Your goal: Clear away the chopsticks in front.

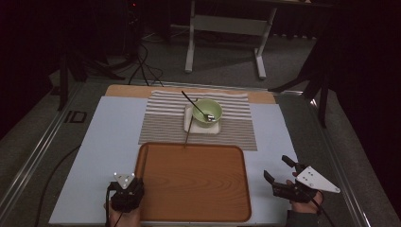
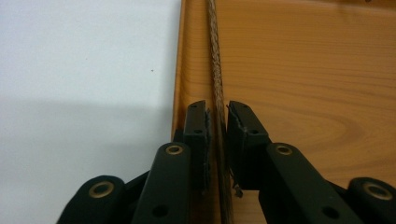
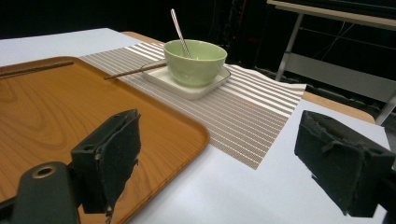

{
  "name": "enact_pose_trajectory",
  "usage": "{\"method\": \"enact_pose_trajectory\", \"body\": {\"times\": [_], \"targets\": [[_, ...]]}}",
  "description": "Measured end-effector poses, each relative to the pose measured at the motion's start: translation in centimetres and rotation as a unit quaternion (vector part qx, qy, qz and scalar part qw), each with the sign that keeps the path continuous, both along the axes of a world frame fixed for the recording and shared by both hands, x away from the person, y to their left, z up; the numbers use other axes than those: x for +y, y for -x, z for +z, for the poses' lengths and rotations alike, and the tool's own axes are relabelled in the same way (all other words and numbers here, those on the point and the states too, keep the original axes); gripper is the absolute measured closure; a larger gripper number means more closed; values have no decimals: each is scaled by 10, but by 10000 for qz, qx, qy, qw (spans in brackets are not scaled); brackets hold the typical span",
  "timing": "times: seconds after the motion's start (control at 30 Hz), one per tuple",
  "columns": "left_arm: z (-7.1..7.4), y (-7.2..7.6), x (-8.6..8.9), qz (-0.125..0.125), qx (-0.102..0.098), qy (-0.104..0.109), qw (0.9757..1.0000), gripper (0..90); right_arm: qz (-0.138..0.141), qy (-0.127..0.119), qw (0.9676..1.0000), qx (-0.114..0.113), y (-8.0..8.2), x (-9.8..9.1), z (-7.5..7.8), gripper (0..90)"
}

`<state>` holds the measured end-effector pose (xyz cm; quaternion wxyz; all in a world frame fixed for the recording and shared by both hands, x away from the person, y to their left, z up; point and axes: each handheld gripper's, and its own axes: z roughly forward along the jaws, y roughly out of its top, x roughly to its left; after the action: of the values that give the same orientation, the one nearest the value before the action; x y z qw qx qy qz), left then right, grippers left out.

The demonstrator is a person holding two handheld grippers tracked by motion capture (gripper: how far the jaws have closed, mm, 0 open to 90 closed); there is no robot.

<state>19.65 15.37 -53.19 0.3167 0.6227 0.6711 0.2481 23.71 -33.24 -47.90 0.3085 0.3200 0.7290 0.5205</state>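
Note:
A wooden tray (image 1: 194, 184) lies at the near middle of the table. A brown chopstick (image 2: 215, 70) rests along its left inner edge. My left gripper (image 1: 135, 189) hangs over that edge, its jaws standing on either side of the chopstick with slim gaps, pads not pressing; in the left gripper view the left gripper (image 2: 217, 109) is open. To the right of the tray, my right gripper (image 1: 277, 168) stands wide open with nothing between its jaws, which flank bare mat in the right gripper view (image 3: 217, 140).
Beyond the tray a striped placemat (image 1: 236, 123) carries a white square plate (image 1: 189, 124) with a green bowl (image 1: 207, 111) and a spoon (image 1: 194, 103) in it. A second chopstick (image 1: 188, 132) leans from the plate down to the tray's far rim. A table frame stands behind.

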Motion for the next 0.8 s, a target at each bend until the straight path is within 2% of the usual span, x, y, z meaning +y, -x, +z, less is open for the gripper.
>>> {"method": "enact_pose_trajectory", "body": {"times": [0.27, 0.63, 0.8], "targets": [[1, -2, -2, -89, -41, -57, 9999, 733, -2, 0, 10000, -6, 0, 0, 0, 138], [8, -4, -4, -256, -187, 25, 9995, 670, -9, -13, 10000, -11, 0, 0, 0, 138], [11, -7, -1, -349, -306, 150, 9988, 640, -8, -14, 10000, -11, 0, 0, 0, 138]]}}
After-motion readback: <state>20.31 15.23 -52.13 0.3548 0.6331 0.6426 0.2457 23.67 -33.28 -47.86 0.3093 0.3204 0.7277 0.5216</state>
